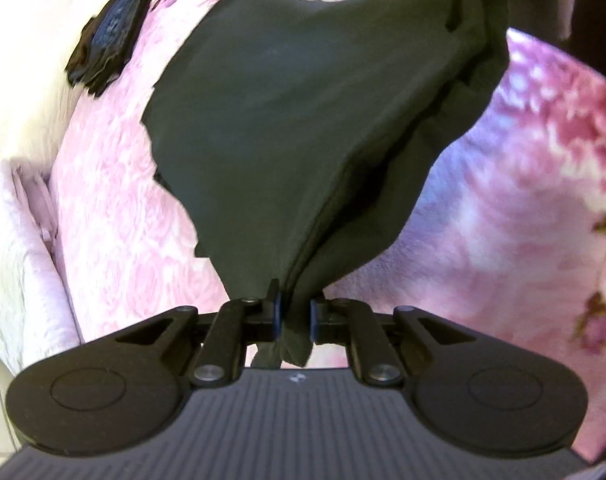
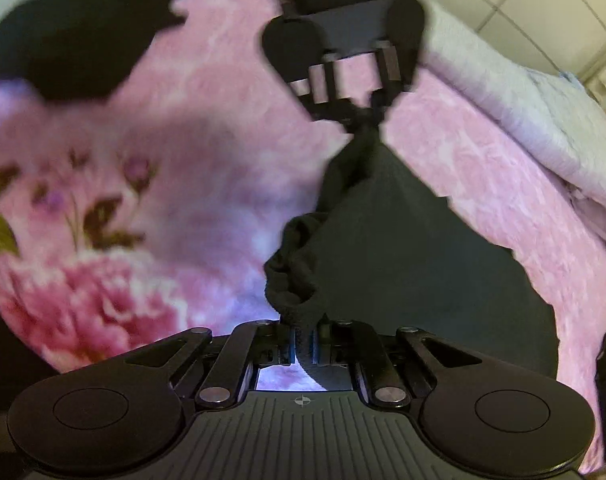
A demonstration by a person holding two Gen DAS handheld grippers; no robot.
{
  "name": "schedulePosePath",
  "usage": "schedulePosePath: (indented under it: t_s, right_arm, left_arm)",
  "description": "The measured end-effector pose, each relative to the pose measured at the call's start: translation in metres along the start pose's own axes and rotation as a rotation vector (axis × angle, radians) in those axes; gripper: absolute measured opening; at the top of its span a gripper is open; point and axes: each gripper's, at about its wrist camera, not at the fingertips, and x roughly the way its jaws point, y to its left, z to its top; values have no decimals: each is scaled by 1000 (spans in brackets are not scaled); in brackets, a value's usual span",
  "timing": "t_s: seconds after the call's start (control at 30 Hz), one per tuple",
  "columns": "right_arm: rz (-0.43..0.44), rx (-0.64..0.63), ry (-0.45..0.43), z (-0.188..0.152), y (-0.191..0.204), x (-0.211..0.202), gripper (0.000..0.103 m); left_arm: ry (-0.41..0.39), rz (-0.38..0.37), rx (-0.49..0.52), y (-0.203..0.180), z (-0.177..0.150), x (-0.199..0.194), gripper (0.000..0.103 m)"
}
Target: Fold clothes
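Pinching opposite corners of the dark green fabric garment (image 1: 287, 112), left claw (image 1: 294, 316) and right claw (image 2: 303, 340) suspend it over the pink floral bedspread (image 1: 115, 184), probably to spread it flat for folding.

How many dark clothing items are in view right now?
2: the dark garment stretched between left gripper and right gripper, and a folded dark pile on the blanket's far edge. Others may be hidden.
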Motion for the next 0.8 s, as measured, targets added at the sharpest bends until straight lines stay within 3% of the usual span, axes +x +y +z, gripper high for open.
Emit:
schedulePosePath:
  t_s: [0.17,0.37,0.53,0.63,0.8]
  right_arm:
    - [-5,245,-111,-8,-68,-43,6]
    - [-67,498,-211,-43,-179,-71,6]
    - [-58,743,-236,-102,-276,-50,5]
    - [-18,914,-218,-151,-327,-30,5]
    - [72,1153,-172,-224,-373,8,6]
  left_arm:
    - [-19,18,-80,71,34,-13,9]
    - [-43,43,-36,169,107,11,10]
    - [-33,-11,2,227,179,85,10]
    - [-18,-82,38,244,212,143,10]
    - [28,-213,49,255,248,233,10]
